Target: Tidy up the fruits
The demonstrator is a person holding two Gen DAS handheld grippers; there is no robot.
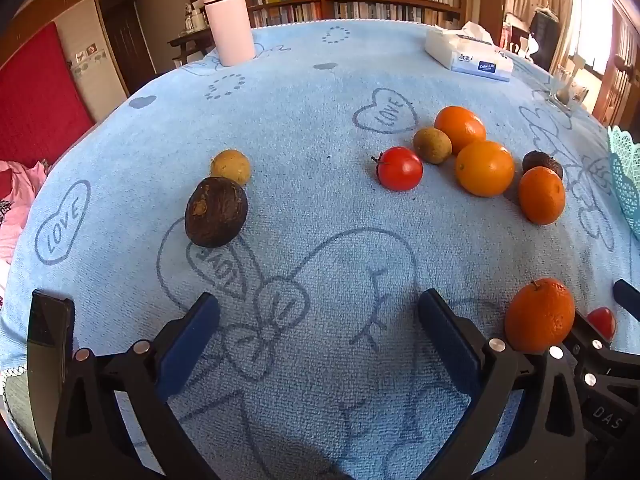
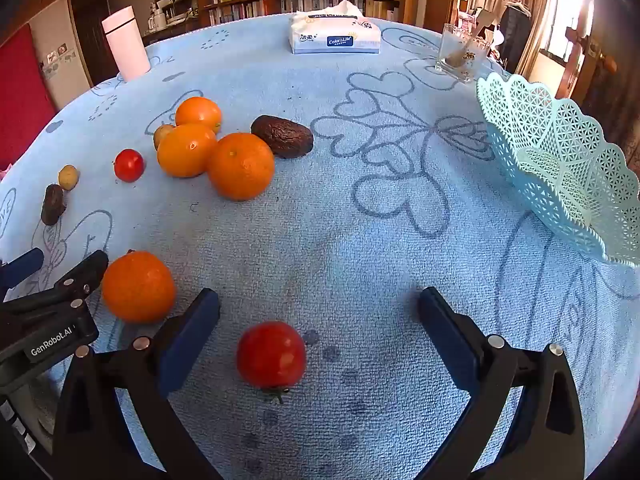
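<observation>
Fruits lie scattered on a blue towel (image 1: 320,220). In the left wrist view a dark brown fruit (image 1: 216,212) and a small yellow one (image 1: 231,166) lie left, and a tomato (image 1: 400,168), a brown fruit (image 1: 432,145) and three oranges (image 1: 485,168) lie right. My left gripper (image 1: 320,332) is open and empty over bare towel. In the right wrist view a tomato (image 2: 271,355) lies between the fingers of my open right gripper (image 2: 320,332), untouched. An orange (image 2: 138,287) sits just left of it. A pale turquoise lattice basket (image 2: 560,168) stands at the right.
A pink tumbler (image 1: 228,20), a tissue pack (image 2: 335,36) and a glass (image 2: 460,52) stand at the far side of the table. A dark avocado-like fruit (image 2: 282,136) lies by the orange cluster (image 2: 240,166). Bookshelves stand behind the table.
</observation>
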